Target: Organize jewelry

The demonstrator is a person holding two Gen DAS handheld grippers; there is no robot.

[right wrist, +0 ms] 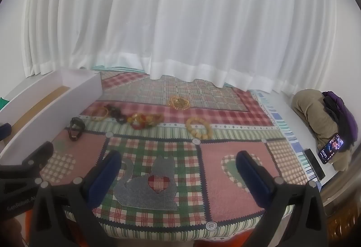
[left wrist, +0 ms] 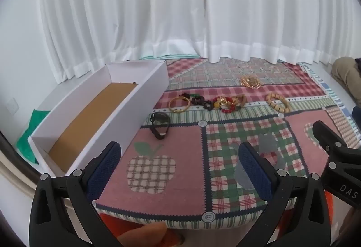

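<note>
jewelry lying on the patchwork cloth (left wrist: 171, 181), both pairs of fingers wide apart and empty.
white box (left wrist: 144, 93) stands left of the black watch (left wrist: 159, 125); phone (right wrist: 330, 148) lies far right.

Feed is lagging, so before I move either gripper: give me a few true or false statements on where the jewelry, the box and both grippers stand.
1. The white box holds several bracelets. False: only its brown bottom shows, with one tiny dark speck at the far end.
2. The left gripper is open and holds nothing. True.
3. The right gripper is shut on the beaded bracelet. False: it is open, and the bracelet lies on the patchwork cloth.
4. The gold bangle lies on the cloth, outside the box. True.
5. The dark watch lies nearest the box. True.
</note>
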